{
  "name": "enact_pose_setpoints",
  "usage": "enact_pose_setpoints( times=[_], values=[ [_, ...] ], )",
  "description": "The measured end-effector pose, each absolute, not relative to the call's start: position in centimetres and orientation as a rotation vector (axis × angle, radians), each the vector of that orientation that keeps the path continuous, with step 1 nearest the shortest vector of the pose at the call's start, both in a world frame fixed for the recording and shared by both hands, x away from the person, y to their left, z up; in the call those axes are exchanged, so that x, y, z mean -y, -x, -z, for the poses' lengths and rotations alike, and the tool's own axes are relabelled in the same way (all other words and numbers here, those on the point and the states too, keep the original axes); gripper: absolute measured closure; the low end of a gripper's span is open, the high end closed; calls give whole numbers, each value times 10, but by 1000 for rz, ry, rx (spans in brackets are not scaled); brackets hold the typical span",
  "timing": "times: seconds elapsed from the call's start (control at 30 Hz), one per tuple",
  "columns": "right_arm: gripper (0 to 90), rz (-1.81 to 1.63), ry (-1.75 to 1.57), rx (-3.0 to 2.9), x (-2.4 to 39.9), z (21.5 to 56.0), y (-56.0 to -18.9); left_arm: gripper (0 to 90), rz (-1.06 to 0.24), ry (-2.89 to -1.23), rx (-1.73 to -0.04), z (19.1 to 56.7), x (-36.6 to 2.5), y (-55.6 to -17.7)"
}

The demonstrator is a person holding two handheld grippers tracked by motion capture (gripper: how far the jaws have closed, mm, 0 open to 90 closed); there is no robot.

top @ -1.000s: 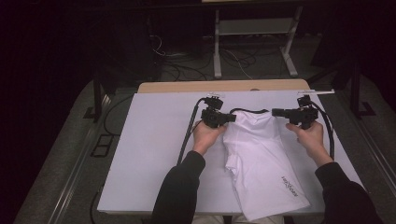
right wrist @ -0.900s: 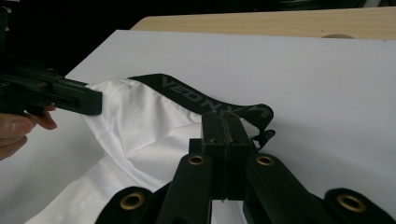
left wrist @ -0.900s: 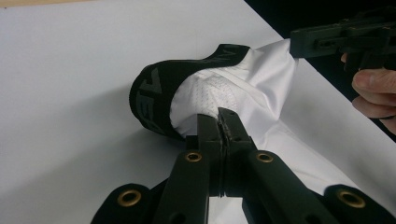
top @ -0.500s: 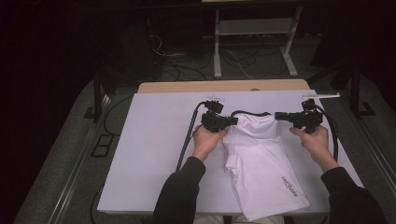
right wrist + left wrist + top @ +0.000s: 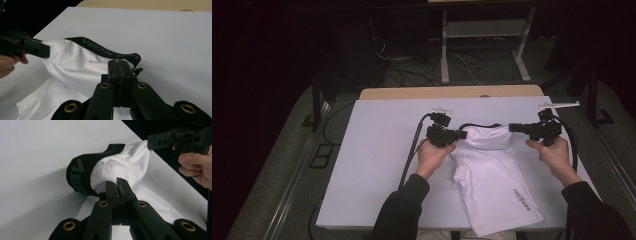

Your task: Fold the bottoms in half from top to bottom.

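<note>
1. The white table is bearing the white garment, which is lying at its centre-right.
2. The left gripper is pinching the garment's top edge beside the black waistband.
3. The right gripper is pinching the opposite end.

dim room, brightly lit white table top, soft shadows, close views sharp.

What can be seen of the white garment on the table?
The white garment looks like thin mesh sports fabric with a black lettered waistband and a small dark logo near its lower hem. It lies crumpled lengthwise on the white table, its near end at the table's front edge. The left tool and the right tool each pinch its waistband end, lifting it slightly.
</note>
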State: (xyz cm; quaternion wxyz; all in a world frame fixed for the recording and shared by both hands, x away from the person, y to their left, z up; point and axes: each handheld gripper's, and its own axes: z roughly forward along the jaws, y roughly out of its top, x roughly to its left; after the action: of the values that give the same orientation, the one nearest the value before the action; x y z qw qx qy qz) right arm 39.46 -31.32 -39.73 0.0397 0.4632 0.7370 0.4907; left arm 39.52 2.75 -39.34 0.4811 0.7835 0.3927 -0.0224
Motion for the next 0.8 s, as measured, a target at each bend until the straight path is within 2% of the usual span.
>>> enact_pose_setpoints(
  times=[0.8],
  values=[
    [887,-1489,-1386,-2342,318,393,-370,877,80,-1948,-910,390,-23,-369]
  ],
)
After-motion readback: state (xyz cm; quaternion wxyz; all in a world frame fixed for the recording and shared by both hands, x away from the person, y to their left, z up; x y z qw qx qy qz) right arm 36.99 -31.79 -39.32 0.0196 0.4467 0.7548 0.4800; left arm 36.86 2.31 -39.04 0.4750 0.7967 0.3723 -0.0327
